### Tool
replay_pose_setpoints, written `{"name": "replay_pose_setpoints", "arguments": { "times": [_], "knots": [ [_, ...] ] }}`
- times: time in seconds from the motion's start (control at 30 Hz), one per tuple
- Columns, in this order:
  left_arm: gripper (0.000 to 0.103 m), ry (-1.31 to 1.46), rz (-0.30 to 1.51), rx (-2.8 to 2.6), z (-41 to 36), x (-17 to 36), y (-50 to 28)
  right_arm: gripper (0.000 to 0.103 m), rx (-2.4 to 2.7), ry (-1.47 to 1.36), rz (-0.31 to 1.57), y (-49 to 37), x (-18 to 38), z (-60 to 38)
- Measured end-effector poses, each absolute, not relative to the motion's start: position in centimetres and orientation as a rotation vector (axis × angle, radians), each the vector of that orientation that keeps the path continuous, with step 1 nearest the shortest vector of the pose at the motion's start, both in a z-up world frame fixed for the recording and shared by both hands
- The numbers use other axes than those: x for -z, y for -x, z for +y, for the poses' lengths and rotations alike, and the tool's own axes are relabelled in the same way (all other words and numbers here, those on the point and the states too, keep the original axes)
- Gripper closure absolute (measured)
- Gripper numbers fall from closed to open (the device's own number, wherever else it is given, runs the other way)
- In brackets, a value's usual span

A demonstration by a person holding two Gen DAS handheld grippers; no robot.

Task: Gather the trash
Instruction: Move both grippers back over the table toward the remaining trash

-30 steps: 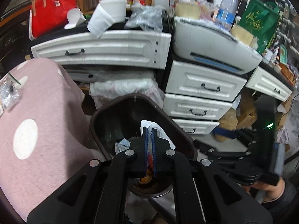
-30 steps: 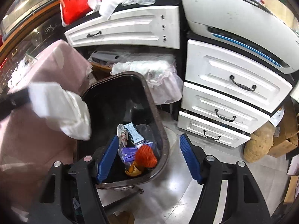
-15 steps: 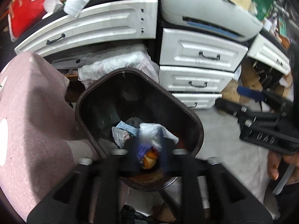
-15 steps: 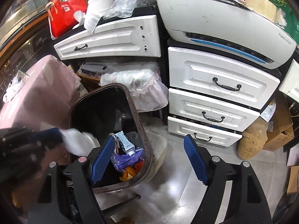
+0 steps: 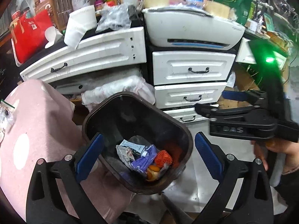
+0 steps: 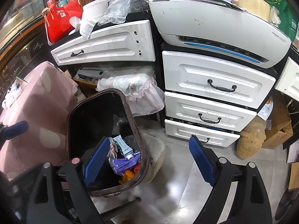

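A dark brown trash bin (image 5: 184, 130) stands on the floor beside a pink dotted table. It holds trash: a purple wrapper (image 5: 143, 159), an orange net (image 5: 164, 157), a white tube (image 5: 130, 145) and orange peel. My left gripper (image 5: 147, 155) is open and empty above the bin. The bin also shows in the right wrist view (image 6: 130, 112), with the purple wrapper (image 6: 125, 163) inside. My right gripper (image 6: 148, 160) is open and empty over the bin's right rim. It also shows at the right of the left wrist view (image 5: 241, 119).
White drawers (image 6: 214, 85) and a white printer (image 6: 214, 28) stand behind the bin. A pink dotted tablecloth (image 5: 37, 127) is at the left, with crumpled plastic (image 5: 5, 115) on it. White cups (image 5: 80, 24) and a red bag (image 5: 29, 33) sit on the cluttered desktop.
My left gripper held a white tissue over the bin, then opened; the tissue is no longer seen in it. The right gripper drew back slightly, staying open.
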State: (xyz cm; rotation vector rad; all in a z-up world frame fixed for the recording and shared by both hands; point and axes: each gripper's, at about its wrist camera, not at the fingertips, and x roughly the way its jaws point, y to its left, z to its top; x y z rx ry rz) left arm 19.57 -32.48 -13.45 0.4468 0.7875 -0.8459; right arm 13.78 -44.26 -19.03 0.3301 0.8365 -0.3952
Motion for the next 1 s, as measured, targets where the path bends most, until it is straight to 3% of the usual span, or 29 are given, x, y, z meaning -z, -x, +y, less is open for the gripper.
{"name": "replay_pose_setpoints", "arguments": {
  "times": [0.47,0.7,1.0],
  "knots": [
    [0.006,-0.294,0.728,0.767,-25.3,8.4,-18.9,0.014,0.283,-0.26,0.765,-15.1,15.3,-40.4],
    [0.006,-0.242,0.7,0.645,-19.1,6.5,-19.9,0.006,0.166,-0.222,0.711,-17.3,12.3,-36.5],
    [0.006,-0.206,0.699,0.448,-10.1,6.0,-22.3,0.006,0.04,-0.121,0.683,-21.0,10.0,-30.3]
  ]
}}
